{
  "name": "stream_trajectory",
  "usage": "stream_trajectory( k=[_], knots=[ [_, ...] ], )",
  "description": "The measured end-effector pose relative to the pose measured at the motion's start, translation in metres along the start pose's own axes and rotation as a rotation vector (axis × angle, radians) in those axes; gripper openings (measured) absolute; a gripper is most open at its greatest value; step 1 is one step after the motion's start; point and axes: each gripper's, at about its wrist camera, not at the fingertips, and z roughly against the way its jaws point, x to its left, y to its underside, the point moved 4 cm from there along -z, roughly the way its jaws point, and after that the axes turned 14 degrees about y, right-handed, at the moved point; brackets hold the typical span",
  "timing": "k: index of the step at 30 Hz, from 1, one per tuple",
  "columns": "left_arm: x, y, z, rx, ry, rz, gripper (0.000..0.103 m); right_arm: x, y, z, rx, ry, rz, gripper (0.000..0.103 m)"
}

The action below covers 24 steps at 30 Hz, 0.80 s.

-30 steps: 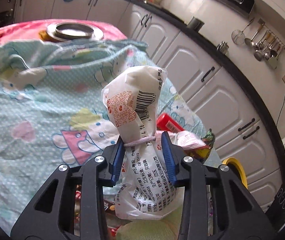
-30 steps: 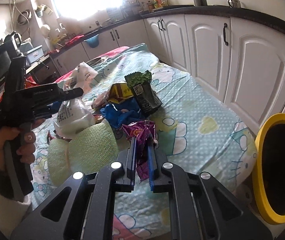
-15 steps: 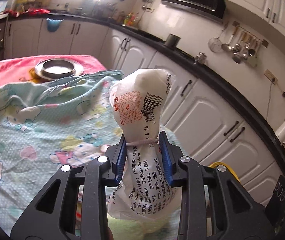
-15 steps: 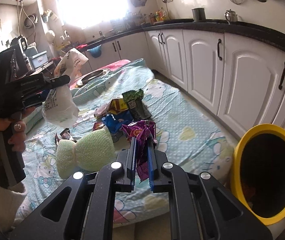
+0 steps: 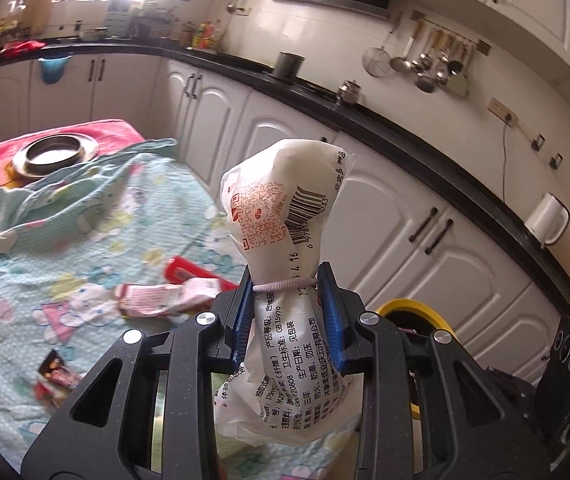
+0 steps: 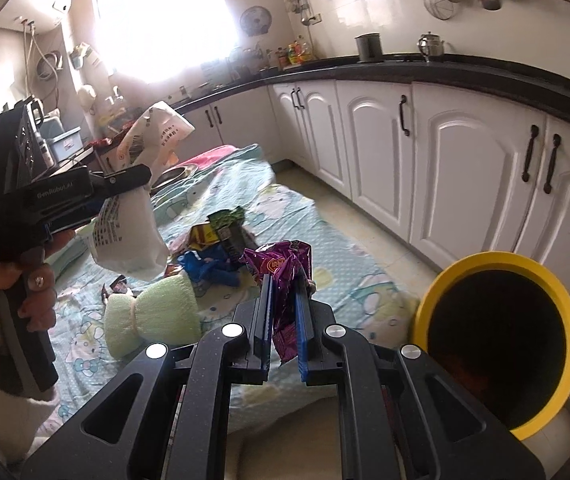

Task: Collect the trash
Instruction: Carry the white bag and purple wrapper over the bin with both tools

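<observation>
The white printed bag [image 5: 285,248], centre frame, is pinched at its banded neck by the left gripper [image 5: 287,308]. The right gripper [image 6: 285,320] clamps a purple wrapper [image 6: 281,268], both likely bound for the yellow-rimmed bin [image 6: 565,320] lower right.

Two black two-finger tongs: the left tongs [image 5: 287,312] hold one white printed plastic bag [image 5: 285,240], the right tongs [image 6: 285,316] one purple foil wrapper [image 6: 285,268]. One yellow-rimmed round bin [image 6: 501,344] at lower right. One pale green towel roll [image 6: 153,316], one blue crumpled wrapper [image 6: 209,266] and one green-and-black snack packet [image 6: 231,226] lie mid-frame. One steel round dish [image 5: 55,152] at upper left.
</observation>
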Motion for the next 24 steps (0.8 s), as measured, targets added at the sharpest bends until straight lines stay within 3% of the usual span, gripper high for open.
stream_trajectory(
  k=[24],
  knots=[
    [-0.091,0.040,-0.081,0.141,0.118,-0.131,0.024,-0.122,0.023,0.016,-0.005,0.186,-0.221,0.010]
  ],
)
